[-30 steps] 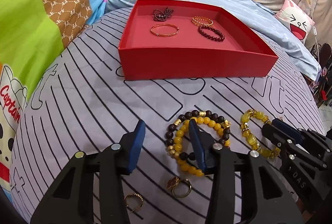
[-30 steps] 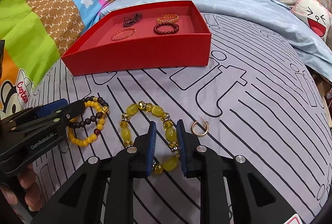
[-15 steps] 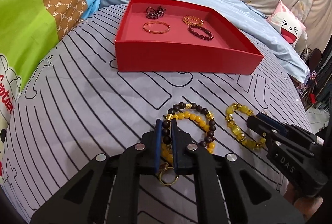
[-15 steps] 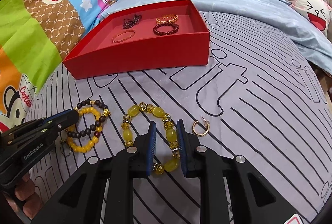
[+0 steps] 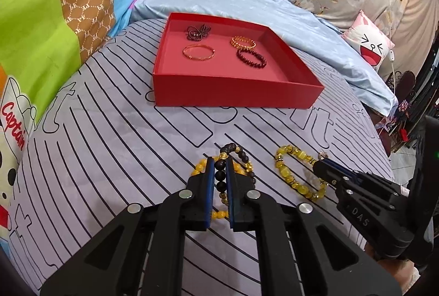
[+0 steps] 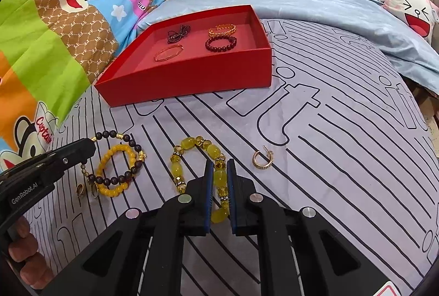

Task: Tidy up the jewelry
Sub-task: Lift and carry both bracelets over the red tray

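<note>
Amber-yellow beads mark the two pieces in hand. The dark wooden bead bracelet (image 5: pixel 231 158), lying overlapped with a plain yellow bead bracelet (image 6: pixel 116 172) on the striped grey bedsheet (image 5: pixel 109 137), is pinched along one side by the left gripper (image 5: pixel 220 175), its blue pads narrowed onto a run of dark beads. Just beside it, the chunky yellow crystal bracelet (image 6: pixel 197 156) is clamped the same way by the right gripper (image 6: pixel 219 178), jaws nearly together around one large bead. Gripping a single strand probably lets each loop hang free when lifted. A gold hoop earring (image 6: pixel 262 158) lies near the right gripper, untouched. Well apart, the red tray (image 5: pixel 236 93) holds a gold bangle (image 5: pixel 199 52), a dark red bead bracelet (image 5: pixel 251 58), a gold chain bracelet (image 5: pixel 243 42) and a dark beaded piece (image 5: pixel 198 31), spread out singly, likely the destination.
</note>
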Action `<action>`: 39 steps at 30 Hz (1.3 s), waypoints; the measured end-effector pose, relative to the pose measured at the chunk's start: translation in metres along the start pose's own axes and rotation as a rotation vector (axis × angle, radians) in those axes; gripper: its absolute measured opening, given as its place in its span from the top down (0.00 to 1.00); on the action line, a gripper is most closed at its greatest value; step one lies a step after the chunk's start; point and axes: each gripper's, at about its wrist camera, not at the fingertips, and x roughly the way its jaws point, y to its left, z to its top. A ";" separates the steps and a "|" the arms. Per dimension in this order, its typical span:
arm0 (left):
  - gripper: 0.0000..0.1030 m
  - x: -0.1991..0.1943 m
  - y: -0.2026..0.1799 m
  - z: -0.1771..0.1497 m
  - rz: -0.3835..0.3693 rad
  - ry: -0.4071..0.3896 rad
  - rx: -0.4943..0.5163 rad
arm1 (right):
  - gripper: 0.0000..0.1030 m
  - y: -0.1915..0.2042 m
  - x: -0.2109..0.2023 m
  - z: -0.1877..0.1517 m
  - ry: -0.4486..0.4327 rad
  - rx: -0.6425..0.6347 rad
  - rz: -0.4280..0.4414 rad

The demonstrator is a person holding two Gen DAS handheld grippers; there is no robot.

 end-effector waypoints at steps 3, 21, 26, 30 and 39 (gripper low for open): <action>0.93 -0.007 -0.001 0.000 -0.005 -0.007 -0.003 | 0.91 -0.001 -0.005 -0.001 -0.008 0.003 0.001; 0.93 -0.040 -0.017 0.013 -0.078 -0.049 0.026 | 0.91 0.004 -0.059 0.018 -0.116 -0.012 0.021; 0.93 -0.048 -0.029 0.034 -0.079 -0.086 0.069 | 0.91 0.007 -0.068 0.036 -0.153 -0.037 0.025; 0.93 -0.049 -0.034 0.058 -0.070 -0.128 0.087 | 0.91 0.009 -0.075 0.066 -0.193 -0.059 0.049; 0.93 -0.026 -0.028 0.127 -0.113 -0.163 0.053 | 0.91 0.025 -0.054 0.137 -0.236 -0.101 0.080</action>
